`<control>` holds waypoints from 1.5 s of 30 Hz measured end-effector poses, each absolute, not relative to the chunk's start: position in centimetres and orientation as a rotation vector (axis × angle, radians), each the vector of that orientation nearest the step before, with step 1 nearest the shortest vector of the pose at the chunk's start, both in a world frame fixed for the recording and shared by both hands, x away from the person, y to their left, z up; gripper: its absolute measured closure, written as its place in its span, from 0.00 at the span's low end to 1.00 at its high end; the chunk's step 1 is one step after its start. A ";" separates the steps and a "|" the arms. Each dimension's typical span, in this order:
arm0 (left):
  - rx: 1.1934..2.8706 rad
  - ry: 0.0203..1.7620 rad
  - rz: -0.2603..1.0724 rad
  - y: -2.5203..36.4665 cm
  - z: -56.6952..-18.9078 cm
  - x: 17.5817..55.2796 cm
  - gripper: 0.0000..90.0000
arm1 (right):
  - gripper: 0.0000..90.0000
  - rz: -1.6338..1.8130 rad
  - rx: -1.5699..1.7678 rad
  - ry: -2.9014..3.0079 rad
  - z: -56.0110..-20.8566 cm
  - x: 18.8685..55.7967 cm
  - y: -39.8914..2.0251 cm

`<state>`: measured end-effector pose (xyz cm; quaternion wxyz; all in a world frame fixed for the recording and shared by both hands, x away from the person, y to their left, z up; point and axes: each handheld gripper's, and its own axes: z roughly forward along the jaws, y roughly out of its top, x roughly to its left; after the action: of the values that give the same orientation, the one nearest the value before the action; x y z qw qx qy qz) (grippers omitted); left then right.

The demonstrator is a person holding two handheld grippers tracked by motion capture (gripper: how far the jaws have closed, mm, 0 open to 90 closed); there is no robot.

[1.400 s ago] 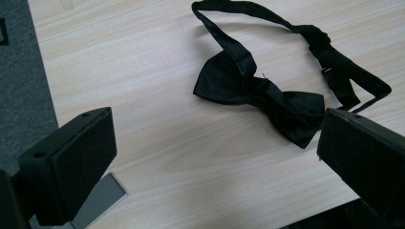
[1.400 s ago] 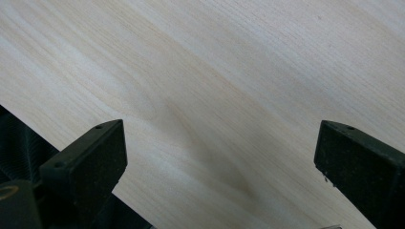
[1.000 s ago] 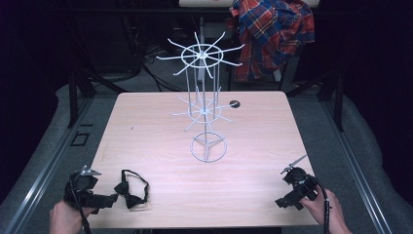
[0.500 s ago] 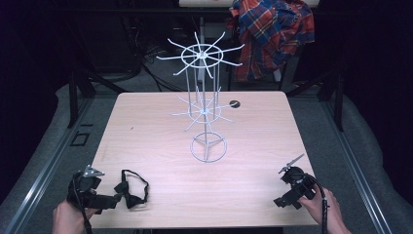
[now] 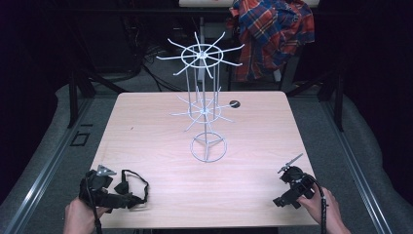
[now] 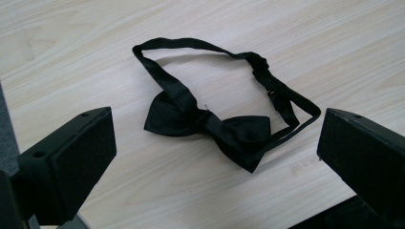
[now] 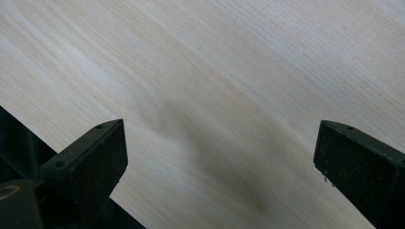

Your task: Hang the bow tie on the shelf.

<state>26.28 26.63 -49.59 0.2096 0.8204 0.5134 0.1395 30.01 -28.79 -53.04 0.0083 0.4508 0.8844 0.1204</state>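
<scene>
A black bow tie (image 6: pixel 210 125) with its thin neck strap looped out lies flat on the light wooden table (image 5: pixel 160 122), near the front left corner (image 5: pixel 130 187). My left gripper (image 5: pixel 116 193) sits just left of it, held low over the table. It is open (image 6: pixel 217 143), with the bow tie lying ahead between its wide-spread jaws and touching neither. My right gripper (image 5: pixel 288 189) rests near the front right corner, open (image 7: pixel 219 148) over bare wood. A white wire display rack (image 5: pixel 204 92) with two tiers of radiating hooks stands mid-table on a ring base (image 5: pixel 208 148).
A small black round spot (image 5: pixel 234 104) marks the table behind the rack. A red and blue plaid shirt (image 5: pixel 272 34) hangs beyond the far edge. The front table edge runs close under both grippers, with grey floor to either side.
My left gripper has edged slightly right, toward the bow tie. The right gripper has barely shifted. The bow tie and rack have not moved.
</scene>
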 end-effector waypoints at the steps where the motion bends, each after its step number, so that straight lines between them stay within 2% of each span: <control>1: 2.294 1.422 0.383 26.4 -49.7 26.4 0.00 | 0.04 0.380 1.411 2.760 -53.1 30.0 -28.8; 14: 2.384 1.366 0.372 24.1 -50.3 26.5 0.00 | 0.04 0.351 1.378 2.800 -52.9 30.2 -28.5; 17: 2.404 1.331 0.465 23.5 -50.1 26.2 0.00 | 0.04 0.368 1.383 2.801 -52.9 30.0 -28.4; 20: 2.390 1.327 0.486 23.4 -49.9 26.0 0.00 | 0.04 0.350 1.364 2.810 -52.9 30.0 -28.2; 33: 2.448 1.316 0.351 22.0 -51.5 26.7 0.00 | 0.04 0.342 1.359 2.829 -53.0 30.1 -28.1; 35: 2.470 1.310 0.331 21.8 -51.7 27.0 0.07 | 0.04 0.319 1.344 2.840 -53.1 30.2 -28.1; 36: 2.483 1.306 0.315 21.6 -51.9 27.2 0.07 | 0.04 0.327 1.359 2.828 -53.2 30.1 -28.1; 37: 2.499 1.300 0.293 21.4 -52.1 27.4 0.18 | 0.04 0.307 1.357 2.839 -53.3 30.3 -28.3; 39: 2.517 1.295 0.293 21.0 -52.3 27.5 0.20 | 0.04 0.317 1.364 2.833 -53.3 30.2 -28.3; 41: 2.532 1.292 0.280 20.7 -52.5 27.6 0.28 | 0.04 0.326 1.364 2.831 -53.2 30.1 -28.2; 43: 2.535 1.296 0.279 20.7 -52.6 27.7 0.31 | 0.04 0.314 1.351 2.835 -53.1 30.1 -28.2; 45: 2.535 1.303 0.260 20.9 -52.7 27.9 0.41 | 0.04 0.322 1.347 2.833 -53.1 30.0 -28.1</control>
<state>27.91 20.85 -52.68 0.1391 0.8770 0.4509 0.0901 30.03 -28.10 -53.09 -0.0058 0.4271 0.8984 0.1022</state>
